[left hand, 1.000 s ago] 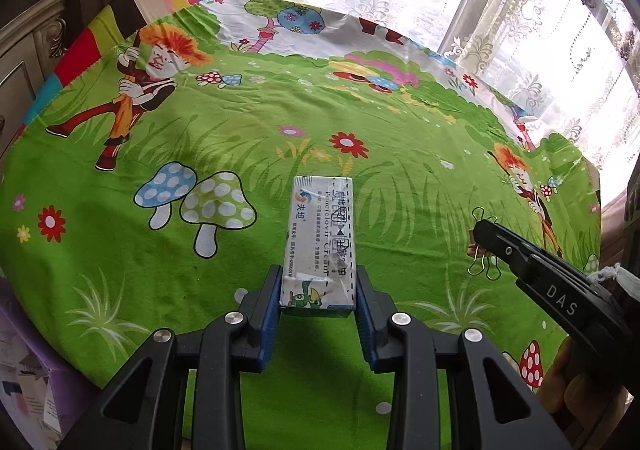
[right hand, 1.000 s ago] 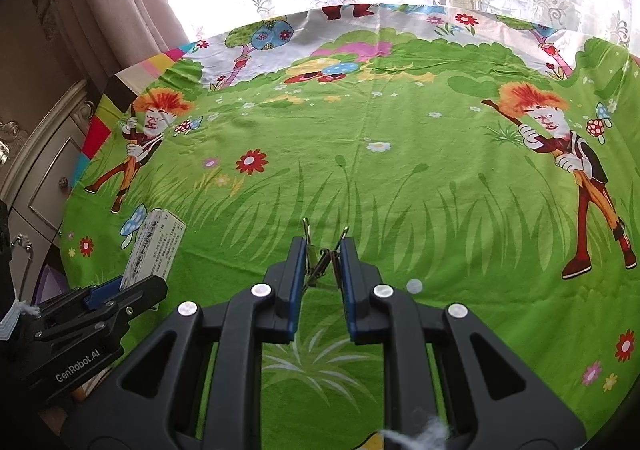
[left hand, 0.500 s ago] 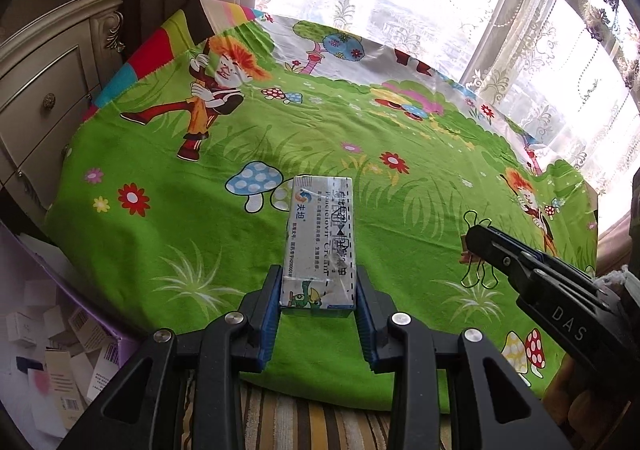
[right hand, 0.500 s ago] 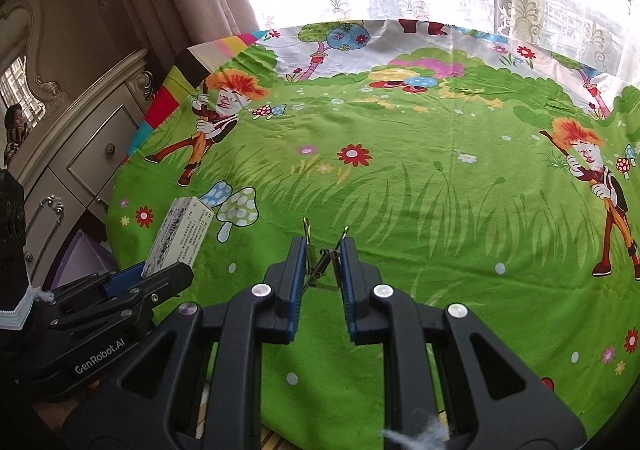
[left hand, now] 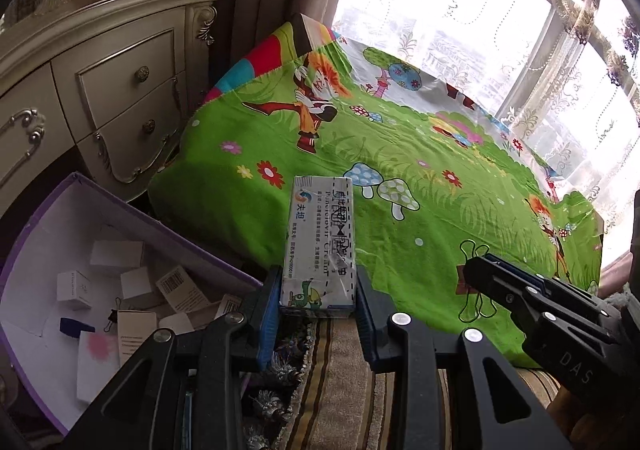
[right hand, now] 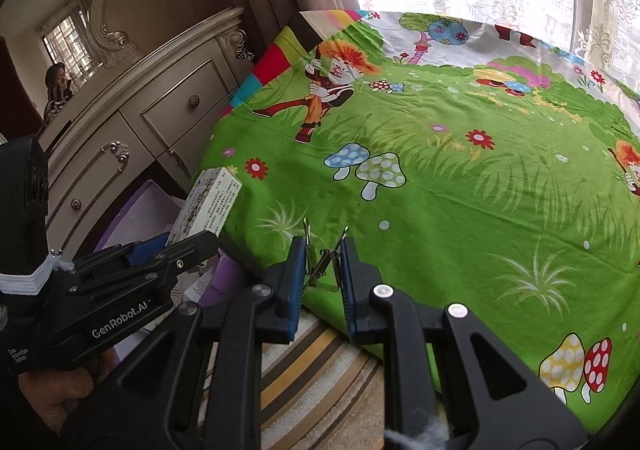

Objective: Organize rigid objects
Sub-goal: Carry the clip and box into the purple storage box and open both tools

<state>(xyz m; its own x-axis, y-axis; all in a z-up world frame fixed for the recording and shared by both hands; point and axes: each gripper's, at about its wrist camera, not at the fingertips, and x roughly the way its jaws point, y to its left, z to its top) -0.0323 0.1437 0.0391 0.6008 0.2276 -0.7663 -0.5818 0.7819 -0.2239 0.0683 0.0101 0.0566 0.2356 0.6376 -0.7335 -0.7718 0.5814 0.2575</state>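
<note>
My left gripper (left hand: 317, 290) is shut on a long white medicine carton (left hand: 318, 234) with blue print, held out past the near edge of the green cloth. Below and left of it lies an open purple box (left hand: 120, 197) with a white inside, and several small cartons lie in it. My right gripper (right hand: 323, 255) is shut on a small black binder clip (right hand: 322, 264), whose wire handles stick up between the pads. In the right wrist view the left gripper (right hand: 192, 246) and its carton (right hand: 210, 202) hang over the purple box (right hand: 148, 206). The right gripper (left hand: 500, 286) shows at the right of the left wrist view.
A green cartoon-print cloth (left hand: 440, 210) covers the raised surface ahead. A cream carved dresser (left hand: 100, 90) stands at the left behind the purple box. Striped fabric (left hand: 340, 370) lies under the grippers. Curtains and a bright window fill the back. A person is reflected in the mirror (right hand: 58, 86).
Both grippers have drawn back and left off the green cloth, still holding the carton and the clip. The dresser and the purple box have come into view at the left.
</note>
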